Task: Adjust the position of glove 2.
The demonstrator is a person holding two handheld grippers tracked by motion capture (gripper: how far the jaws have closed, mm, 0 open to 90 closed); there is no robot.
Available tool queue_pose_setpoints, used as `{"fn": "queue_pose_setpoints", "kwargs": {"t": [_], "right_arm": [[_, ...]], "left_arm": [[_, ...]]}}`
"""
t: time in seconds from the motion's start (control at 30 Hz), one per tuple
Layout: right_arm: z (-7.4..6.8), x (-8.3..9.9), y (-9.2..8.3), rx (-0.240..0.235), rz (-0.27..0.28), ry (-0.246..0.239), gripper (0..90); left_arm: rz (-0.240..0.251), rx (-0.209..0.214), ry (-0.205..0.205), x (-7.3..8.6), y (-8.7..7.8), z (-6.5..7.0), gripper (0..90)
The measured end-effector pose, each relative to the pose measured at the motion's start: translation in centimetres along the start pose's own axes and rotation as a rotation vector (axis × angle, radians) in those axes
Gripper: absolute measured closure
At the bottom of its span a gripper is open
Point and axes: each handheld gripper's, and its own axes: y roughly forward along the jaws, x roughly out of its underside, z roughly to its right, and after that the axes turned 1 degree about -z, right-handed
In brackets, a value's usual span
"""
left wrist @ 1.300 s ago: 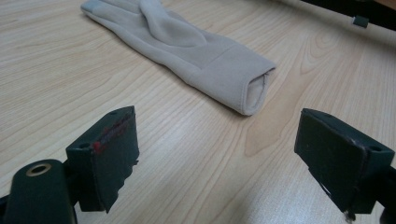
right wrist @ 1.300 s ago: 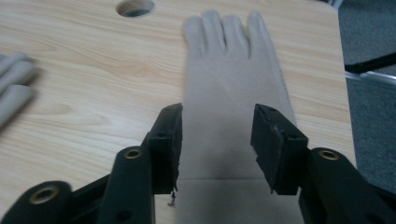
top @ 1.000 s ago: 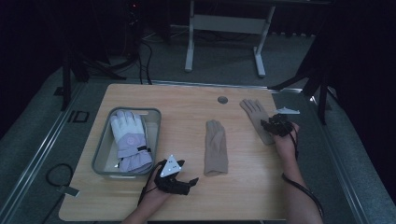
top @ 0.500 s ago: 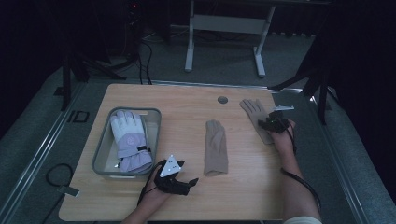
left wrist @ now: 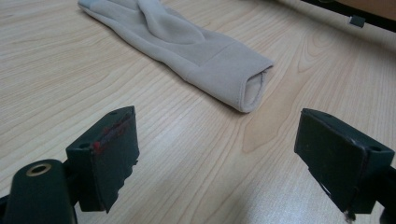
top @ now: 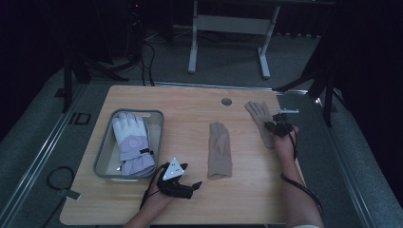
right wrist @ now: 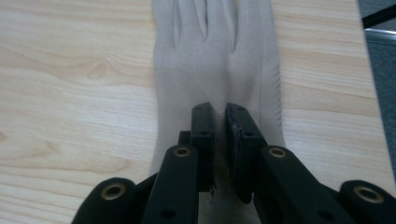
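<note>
Two beige knit gloves lie flat on the wooden table (top: 190,104). The right one (top: 260,118) (right wrist: 215,56) sits near the table's right edge, fingers pointing away. My right gripper (top: 280,127) (right wrist: 220,123) has just been closing and now pinches a fold of this glove's fabric near the cuff between its jaws. The middle glove (top: 220,149) (left wrist: 187,44) lies with its open cuff toward the front. My left gripper (top: 185,186) (left wrist: 219,158) rests low at the front of the table, jaws wide open, a short way from that cuff, holding nothing.
A grey tray (top: 107,156) at the left holds a pair of white and lilac padded gloves (top: 132,142). A small round grommet (top: 226,101) sits near the table's far edge. A white desk frame (top: 228,28) stands on the floor behind the table.
My right gripper's jaws have closed onto the right glove near its cuff. The left hand has not moved.
</note>
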Motion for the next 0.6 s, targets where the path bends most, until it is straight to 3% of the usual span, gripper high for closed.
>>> {"fn": "queue_pose_setpoints", "kwargs": {"t": [0.3,0.6], "right_arm": [[-0.8,0.1,-3.0,0.024,0.038,0.107,82.7],[-2.3,1.0,-7.0,0.069,0.104,0.136,82.8]], "left_arm": [[0.001,-0.005,-0.001,0.0,0.0,0.0,13.8],[0.000,-0.006,0.007,0.0,0.0,0.1,13.8]]}}
